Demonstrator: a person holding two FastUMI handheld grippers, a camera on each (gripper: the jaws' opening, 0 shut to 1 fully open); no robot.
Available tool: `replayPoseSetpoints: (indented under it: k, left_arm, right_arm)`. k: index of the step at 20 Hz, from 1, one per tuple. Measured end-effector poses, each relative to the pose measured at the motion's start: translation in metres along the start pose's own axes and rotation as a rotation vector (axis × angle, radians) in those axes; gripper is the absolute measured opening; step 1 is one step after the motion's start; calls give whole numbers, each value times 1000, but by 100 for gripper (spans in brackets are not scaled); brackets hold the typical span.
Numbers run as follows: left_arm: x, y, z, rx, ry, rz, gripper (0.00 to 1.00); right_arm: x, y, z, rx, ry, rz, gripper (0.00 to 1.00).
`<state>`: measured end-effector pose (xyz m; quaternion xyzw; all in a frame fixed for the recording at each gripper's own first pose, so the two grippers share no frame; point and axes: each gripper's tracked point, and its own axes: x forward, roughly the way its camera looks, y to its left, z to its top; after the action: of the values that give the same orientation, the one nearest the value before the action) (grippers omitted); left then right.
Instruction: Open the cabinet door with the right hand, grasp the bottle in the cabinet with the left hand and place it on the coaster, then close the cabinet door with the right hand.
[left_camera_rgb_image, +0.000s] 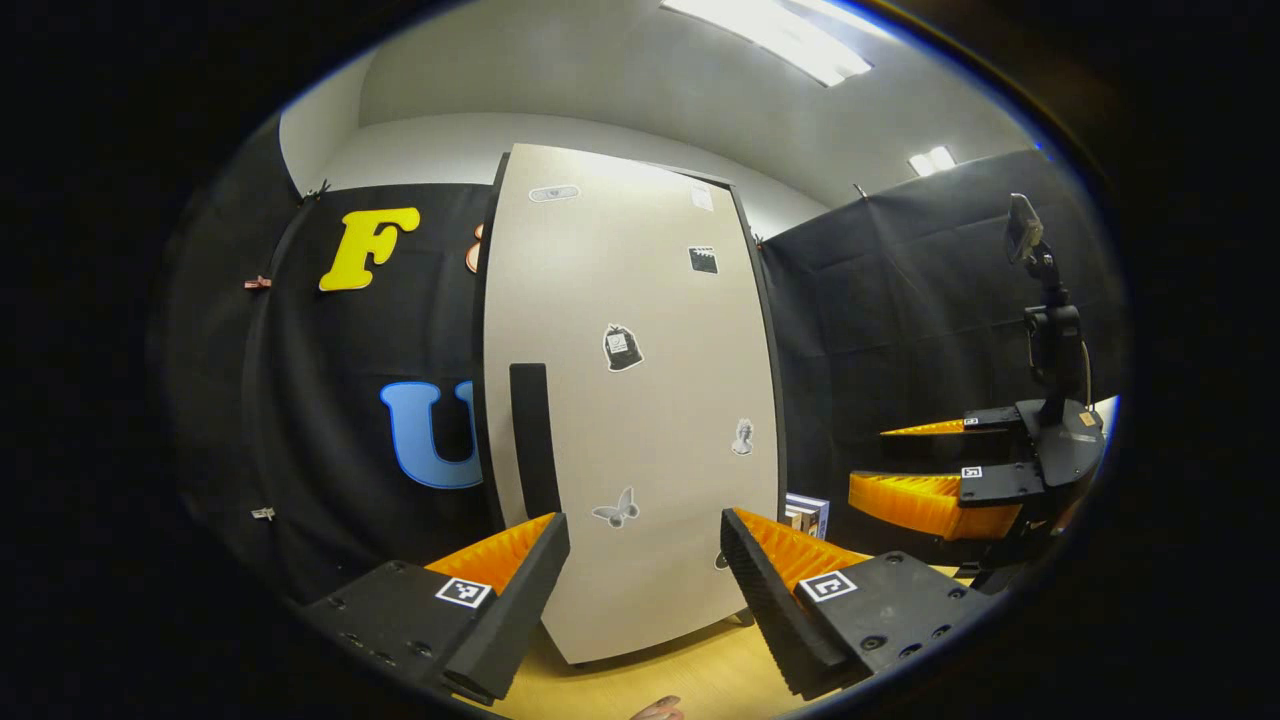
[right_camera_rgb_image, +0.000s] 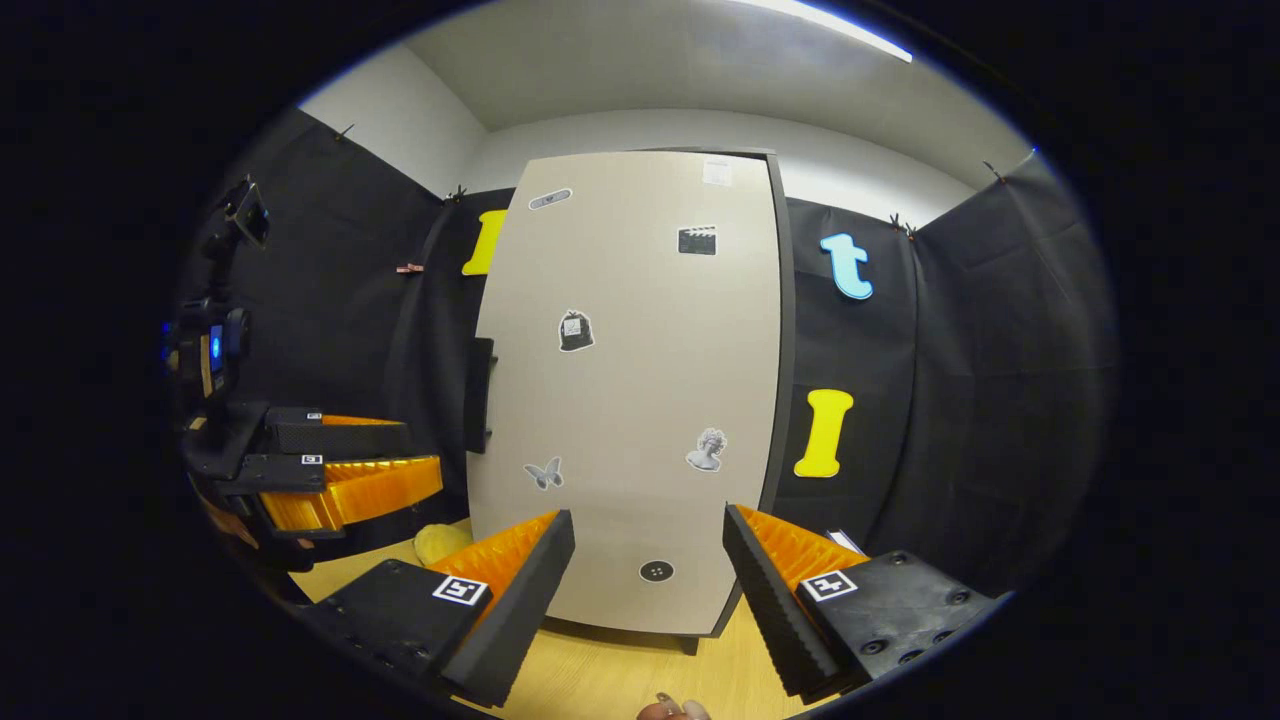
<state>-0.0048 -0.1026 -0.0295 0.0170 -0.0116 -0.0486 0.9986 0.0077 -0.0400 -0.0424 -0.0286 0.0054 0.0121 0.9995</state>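
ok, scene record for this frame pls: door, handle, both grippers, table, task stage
cabinet door: shut, stickers on its front
handle: dark vertical bar at the door's left edge, untouched
left gripper: open, holds nothing, faces the door
right gripper: open, holds nothing, faces the door, short of the handle
table: light wood, cabinet stands on it
bottle: hidden behind the shut door
task stage: door not yet opened

We count one cabinet (right_camera_rgb_image: 640, 400), its single door (left_camera_rgb_image: 640, 400) shut, with one dark handle (left_camera_rgb_image: 533, 440). Stickers on the door: seven in the right gripper view. Two grippers: left gripper (left_camera_rgb_image: 645, 585), right gripper (right_camera_rgb_image: 648, 585). One yellow object (right_camera_rgb_image: 440, 542) on the table (right_camera_rgb_image: 600, 680).
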Motion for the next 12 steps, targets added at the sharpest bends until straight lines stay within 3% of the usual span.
replayPoseSetpoints:
  k: [12]
  left_arm:
    - [11, 18, -4, -11, -1, 30, 96]
  right_arm:
    - [11, -6, -5, 20, 6, -17, 97]
